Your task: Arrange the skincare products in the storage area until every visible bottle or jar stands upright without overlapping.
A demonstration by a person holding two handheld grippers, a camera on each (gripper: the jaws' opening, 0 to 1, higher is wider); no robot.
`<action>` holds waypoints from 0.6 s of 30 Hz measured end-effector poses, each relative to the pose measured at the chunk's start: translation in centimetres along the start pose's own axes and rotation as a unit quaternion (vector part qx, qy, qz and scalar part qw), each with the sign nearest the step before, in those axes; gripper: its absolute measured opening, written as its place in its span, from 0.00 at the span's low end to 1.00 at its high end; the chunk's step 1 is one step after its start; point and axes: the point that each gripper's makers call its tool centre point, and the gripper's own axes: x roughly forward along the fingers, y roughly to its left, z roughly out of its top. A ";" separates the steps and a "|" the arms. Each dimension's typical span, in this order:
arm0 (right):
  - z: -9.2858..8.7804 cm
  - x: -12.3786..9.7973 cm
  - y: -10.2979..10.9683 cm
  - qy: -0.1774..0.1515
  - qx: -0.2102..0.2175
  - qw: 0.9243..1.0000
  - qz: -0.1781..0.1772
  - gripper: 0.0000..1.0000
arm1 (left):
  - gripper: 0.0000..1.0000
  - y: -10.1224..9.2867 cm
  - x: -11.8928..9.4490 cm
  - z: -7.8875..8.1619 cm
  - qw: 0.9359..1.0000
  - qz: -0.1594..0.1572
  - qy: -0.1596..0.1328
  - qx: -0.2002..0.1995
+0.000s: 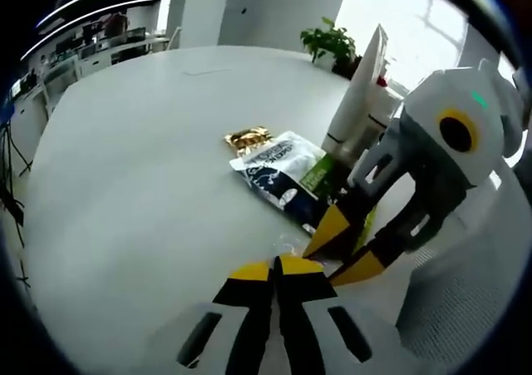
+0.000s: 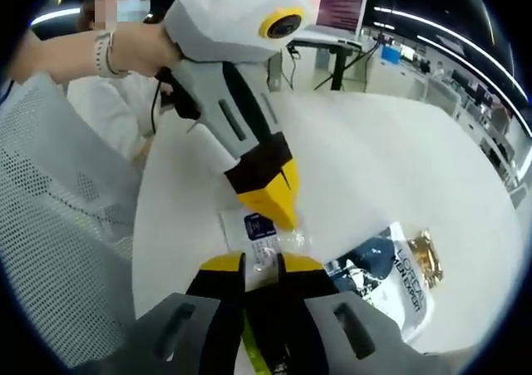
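In the left gripper view, the left gripper rises from the bottom centre with its yellow-tipped jaws pressed together, and a thin clear packet seems to lie at the tips, though it cannot be told if they grip it. The right gripper enters from the right of the frame, its jaws pointing down toward the same spot. Just above them, on the white table, lies a flat white and dark blue sachet, with a small gold packet touching its upper left end. A tall white bottle stands upright at the upper right, beside a green plant.

In the right gripper view, the right gripper has its jaws closed on the edge of a small clear sample packet with a blue label. The left gripper comes down from the upper left, its jaws together and touching the same packet. The sachet lies at the lower right.
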 end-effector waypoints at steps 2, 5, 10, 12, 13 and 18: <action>0.0 0.0 0.0 0.002 0.000 1.000 0.000 0.16 | 0.01 -0.1 0.0 0.1 1.000 0.003 -0.001 0.005; 0.0 0.0 0.0 0.001 -0.001 1.000 -0.001 0.16 | 0.06 0.2 -0.3 0.1 1.000 0.010 -0.001 0.018; 0.0 0.0 0.1 0.002 0.002 1.000 -0.001 0.16 | 0.14 0.6 -1.3 0.3 0.999 0.027 -0.008 0.037; 0.0 0.0 0.1 0.003 0.000 1.000 0.000 0.16 | 0.14 0.0 -1.9 0.7 0.999 0.029 -0.019 0.038; 0.0 0.0 0.1 0.003 0.000 1.000 0.000 0.16 | 0.14 -0.2 -2.0 0.7 0.999 0.027 -0.020 0.039; 0.0 0.0 0.1 0.004 -0.001 1.000 0.000 0.16 | 0.15 -2.0 -1.8 0.1 0.998 0.005 -0.010 0.058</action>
